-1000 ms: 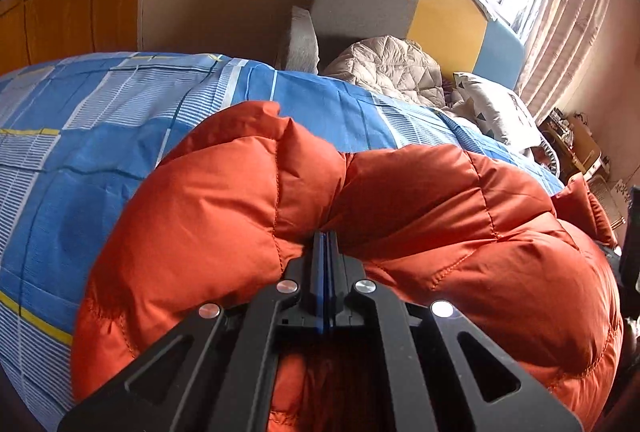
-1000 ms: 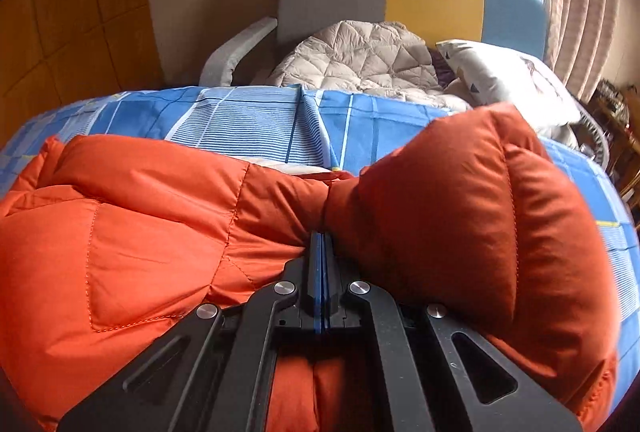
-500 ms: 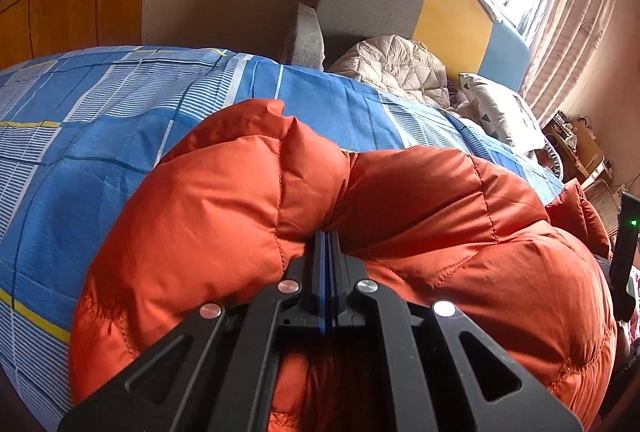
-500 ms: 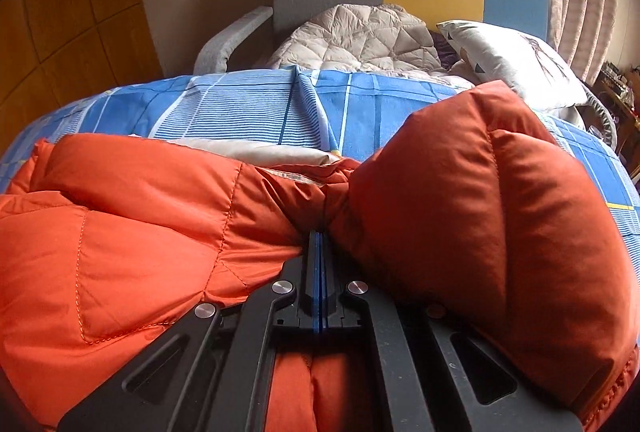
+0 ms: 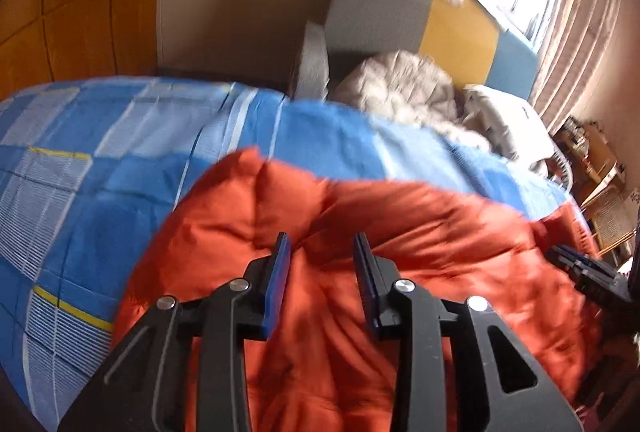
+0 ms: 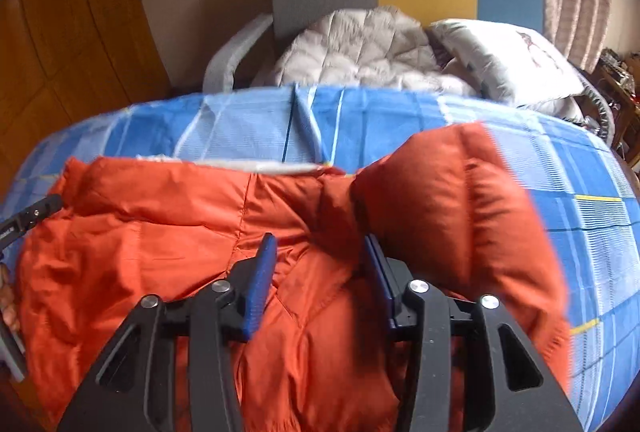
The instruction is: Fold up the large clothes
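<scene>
Orange jacket beneath both parted jaws, left gripper, right gripper.

— What do your tools look like?
— Your left gripper and right gripper are matte black frames with triangular cutouts, round silver screws and blue pads lining each finger.
</scene>
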A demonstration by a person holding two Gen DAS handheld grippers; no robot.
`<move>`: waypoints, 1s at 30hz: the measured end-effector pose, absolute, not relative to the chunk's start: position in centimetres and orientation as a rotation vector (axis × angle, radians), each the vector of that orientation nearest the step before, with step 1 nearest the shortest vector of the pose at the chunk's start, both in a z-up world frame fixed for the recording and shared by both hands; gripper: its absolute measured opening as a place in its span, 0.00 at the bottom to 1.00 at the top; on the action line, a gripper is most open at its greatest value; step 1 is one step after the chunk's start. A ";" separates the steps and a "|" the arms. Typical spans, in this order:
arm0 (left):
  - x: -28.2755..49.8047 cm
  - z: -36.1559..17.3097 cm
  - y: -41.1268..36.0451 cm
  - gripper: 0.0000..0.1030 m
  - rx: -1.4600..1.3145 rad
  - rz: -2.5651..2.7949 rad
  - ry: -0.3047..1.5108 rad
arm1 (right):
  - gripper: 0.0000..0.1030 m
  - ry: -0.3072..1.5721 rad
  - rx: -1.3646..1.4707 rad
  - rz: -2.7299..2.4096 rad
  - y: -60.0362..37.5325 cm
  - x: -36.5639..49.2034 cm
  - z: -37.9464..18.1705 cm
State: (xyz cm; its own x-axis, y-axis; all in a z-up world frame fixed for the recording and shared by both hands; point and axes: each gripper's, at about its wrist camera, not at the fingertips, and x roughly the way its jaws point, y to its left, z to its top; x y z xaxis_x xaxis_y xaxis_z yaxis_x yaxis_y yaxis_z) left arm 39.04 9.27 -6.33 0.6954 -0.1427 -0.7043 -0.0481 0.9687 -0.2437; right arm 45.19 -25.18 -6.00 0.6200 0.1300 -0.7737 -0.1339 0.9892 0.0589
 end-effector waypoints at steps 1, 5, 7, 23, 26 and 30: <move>38.9 -5.7 8.9 0.31 -0.252 -0.056 0.789 | 0.44 0.878 -0.001 0.149 -25.4 44.8 -5.6; 38.2 -3.8 5.4 0.33 -0.230 -0.091 0.754 | 0.44 0.814 -0.003 0.082 -26.9 42.8 -3.8; 38.3 -3.9 3.3 0.34 -0.218 -0.123 0.762 | 0.44 0.809 -0.002 0.054 -27.6 42.0 -3.6; 39.1 -8.3 -2.9 0.37 -0.100 -0.132 0.839 | 0.44 0.835 0.008 -0.031 -31.5 41.2 -7.9; 39.3 -8.9 -2.9 0.38 -0.107 -0.135 0.839 | 0.44 0.838 0.032 -0.028 -31.8 41.2 -8.7; 39.5 -9.5 -2.7 0.38 -0.119 -0.138 0.832 | 0.44 0.837 0.050 -0.025 -32.1 41.3 -9.3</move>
